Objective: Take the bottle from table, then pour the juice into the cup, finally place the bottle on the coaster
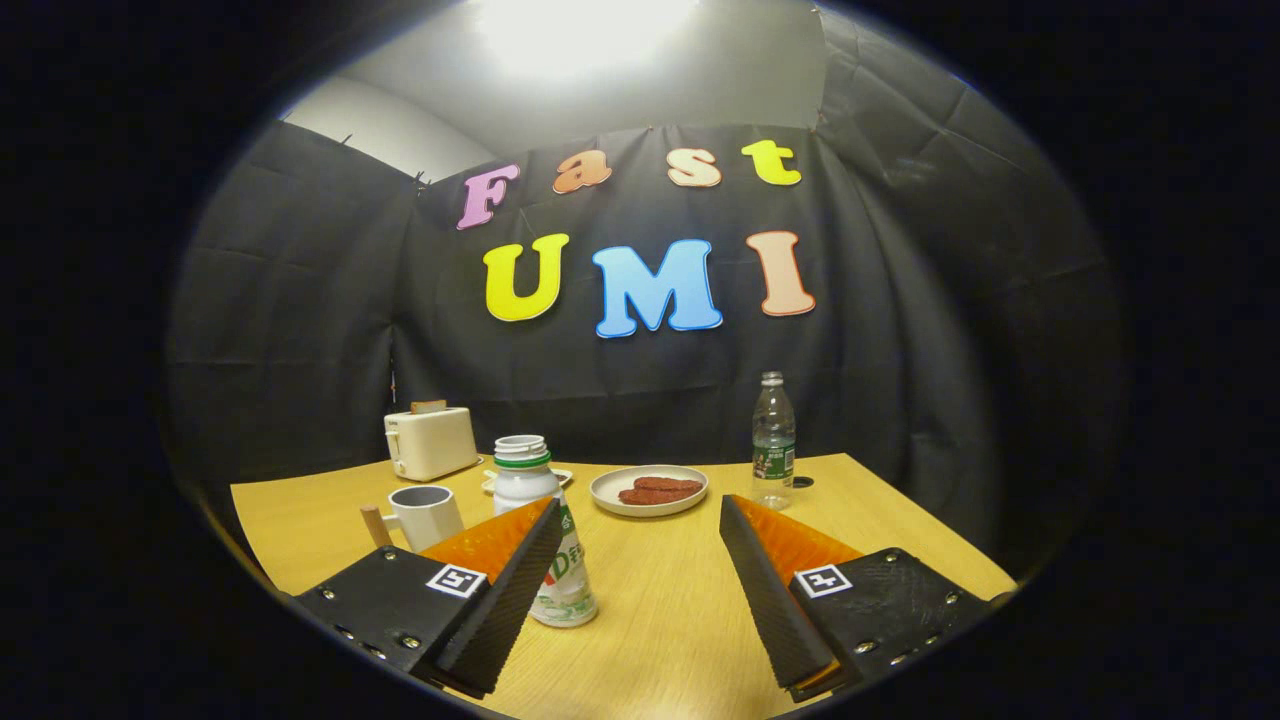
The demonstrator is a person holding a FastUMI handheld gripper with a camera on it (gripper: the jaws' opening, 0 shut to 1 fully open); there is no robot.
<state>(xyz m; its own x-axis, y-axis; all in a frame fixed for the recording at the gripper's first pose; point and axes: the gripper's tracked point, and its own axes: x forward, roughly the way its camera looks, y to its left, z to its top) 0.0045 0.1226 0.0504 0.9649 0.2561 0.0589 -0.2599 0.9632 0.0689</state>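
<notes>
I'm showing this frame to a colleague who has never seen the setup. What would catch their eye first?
Probably the gripper, its two orange-and-black fingers spread wide apart over the wooden table. Next, the open white bottle, upright just behind the left finger's tip and not gripped, with a white cup beside it. Beyond them sit a plate of sausages, a toaster and a clear water bottle.

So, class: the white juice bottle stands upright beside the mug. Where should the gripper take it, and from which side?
Grip the white bottle around its straight body, below the green-ringed neck, coming level from the front. It stands upright just behind the left finger, so the open gripper must shift left first.
</notes>
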